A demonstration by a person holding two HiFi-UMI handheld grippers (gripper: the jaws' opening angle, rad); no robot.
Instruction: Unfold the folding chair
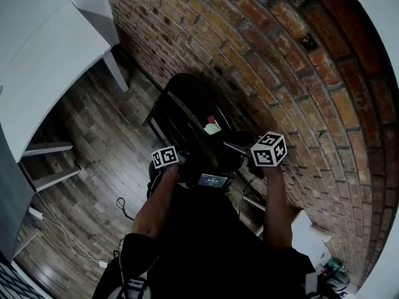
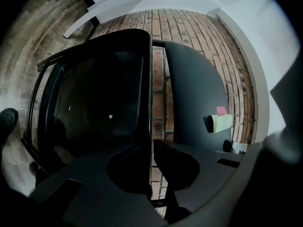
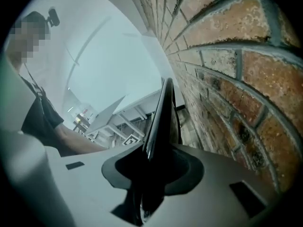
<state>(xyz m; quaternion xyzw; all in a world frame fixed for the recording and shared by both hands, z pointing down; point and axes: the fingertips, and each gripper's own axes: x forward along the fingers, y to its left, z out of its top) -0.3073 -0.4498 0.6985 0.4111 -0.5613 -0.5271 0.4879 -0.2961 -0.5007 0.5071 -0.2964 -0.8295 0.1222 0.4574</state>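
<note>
- So, the room: dark wood plank floor (image 1: 93, 136), a curved-looking red brick wall (image 1: 293, 73) on the right, and a white table (image 1: 43, 61) in the upper left of the head view.
- The black folding chair (image 1: 187, 114) stands on that floor right up against the brick, directly in front of the person.
- The head view only gives you both marker cubes and the forearms reaching to the chair. The jaws themselves are lost in all the black there.
- The left gripper view sorts that out. The left gripper (image 2: 152, 145) is pressed tight on the thin edge of one dark chair panel. A second panel sits to the right, and a strip of brick shows through the gap between the two.
- That view also shows pink and yellow-green sticky notes (image 2: 221, 122) on the right-hand panel. They're only a small fleck from above.
- In the right gripper view, the right gripper (image 3: 156, 150) has the chair's edge running straight down between its jaws. They look closed in on it, with the panel filling the gap.
- Only that view catches a person in a dark top (image 3: 42, 119) off to the left, with brick filling the whole right side.
- Other stuff: a dark cable (image 1: 121, 207) looped on the floor, a small lit screen (image 1: 213, 180) near the grippers, and a white box (image 1: 310, 229) by the wall at lower right.
- The table legs are close on the chair's left, so the chair is hemmed in between them and the wall.
</note>
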